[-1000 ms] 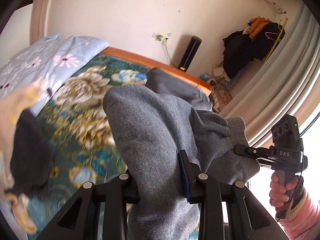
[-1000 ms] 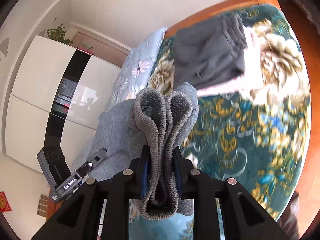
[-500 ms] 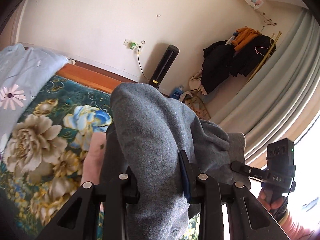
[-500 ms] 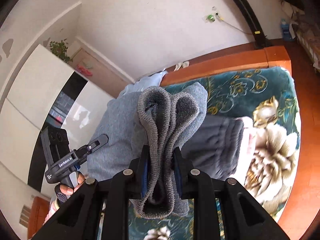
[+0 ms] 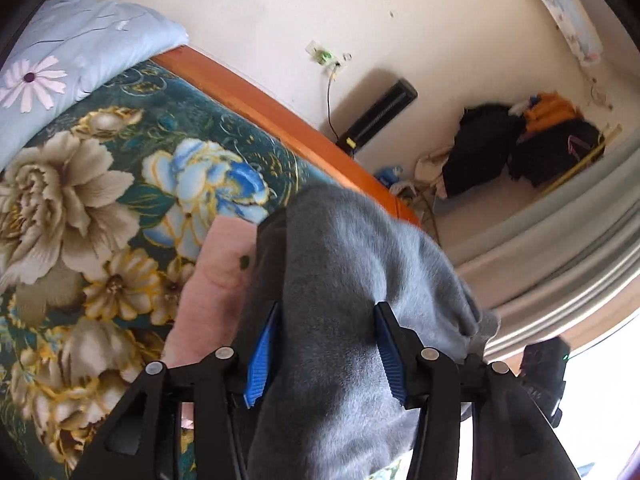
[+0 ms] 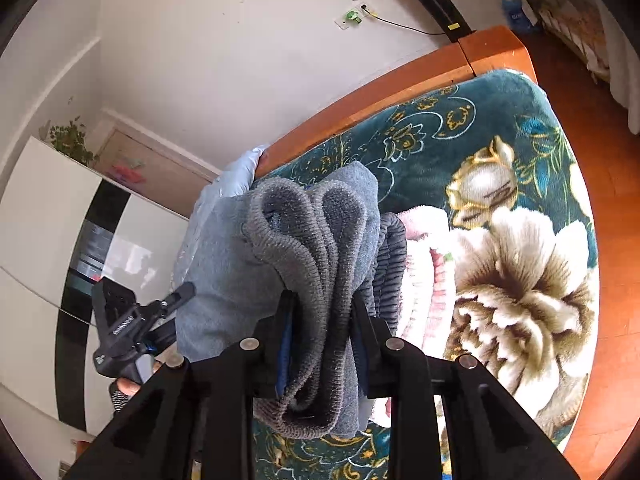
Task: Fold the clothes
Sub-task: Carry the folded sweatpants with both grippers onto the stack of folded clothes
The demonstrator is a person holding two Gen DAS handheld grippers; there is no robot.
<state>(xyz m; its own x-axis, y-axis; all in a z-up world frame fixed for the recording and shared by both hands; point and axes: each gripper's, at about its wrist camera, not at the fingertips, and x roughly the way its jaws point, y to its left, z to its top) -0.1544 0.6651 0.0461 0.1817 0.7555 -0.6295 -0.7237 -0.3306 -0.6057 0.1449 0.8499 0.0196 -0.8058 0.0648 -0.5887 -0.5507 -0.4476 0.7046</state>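
From the left wrist, the left gripper [image 5: 326, 344] is clamped on the grey garment [image 5: 352, 280], which hides most of the pink garment [image 5: 212, 280] on the floral blanket [image 5: 80, 200]. The right wrist alone shows the right gripper [image 6: 320, 320] pinching the grey garment's ribbed hem [image 6: 316, 248], with a dark ribbed garment [image 6: 390, 264] half hidden behind it
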